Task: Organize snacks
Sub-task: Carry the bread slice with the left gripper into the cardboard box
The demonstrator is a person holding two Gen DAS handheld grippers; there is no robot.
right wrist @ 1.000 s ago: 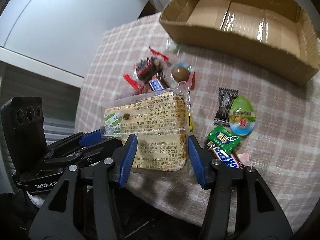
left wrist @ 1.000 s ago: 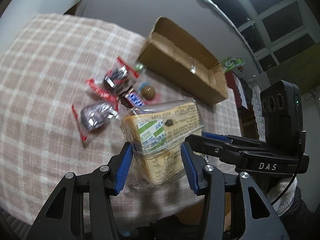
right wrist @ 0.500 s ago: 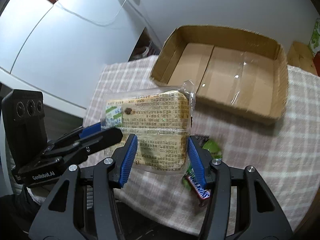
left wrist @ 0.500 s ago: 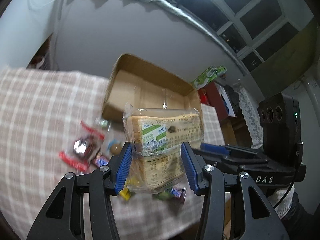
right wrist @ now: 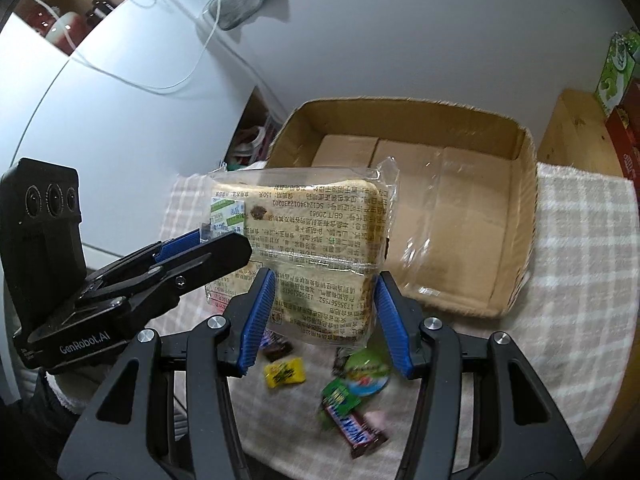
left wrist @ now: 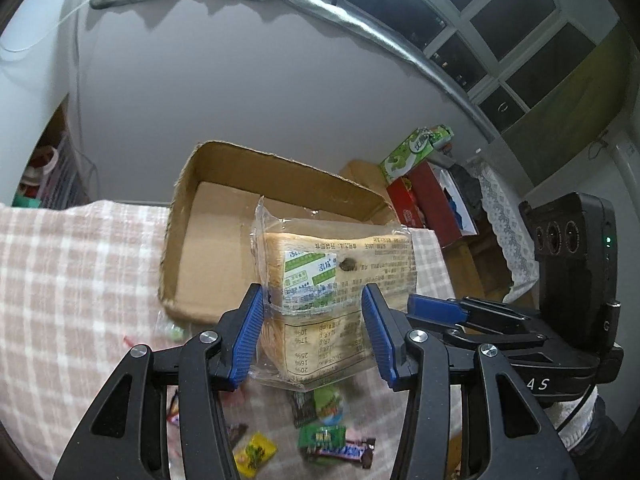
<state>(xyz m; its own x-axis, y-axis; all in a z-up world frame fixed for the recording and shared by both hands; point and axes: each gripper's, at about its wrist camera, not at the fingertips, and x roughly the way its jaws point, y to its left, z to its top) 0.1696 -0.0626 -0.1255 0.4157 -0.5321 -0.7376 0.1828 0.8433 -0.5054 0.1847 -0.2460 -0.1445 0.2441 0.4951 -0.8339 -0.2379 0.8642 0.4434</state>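
1 bread pack [left wrist: 340, 280], 1 cardboard box [right wrist: 516, 216]; L gripper [left wrist: 312, 336] & R gripper [right wrist: 324, 316] jaws part-open, both clamped on pack.

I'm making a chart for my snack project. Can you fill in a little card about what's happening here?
held: bread pack
held by: left gripper and right gripper, both clamped on it
pack position: lifted off the table, in front of the box
box: cardboard, open, nothing seen in it
still on cloth: yellow candy, Snickers bar, green packets
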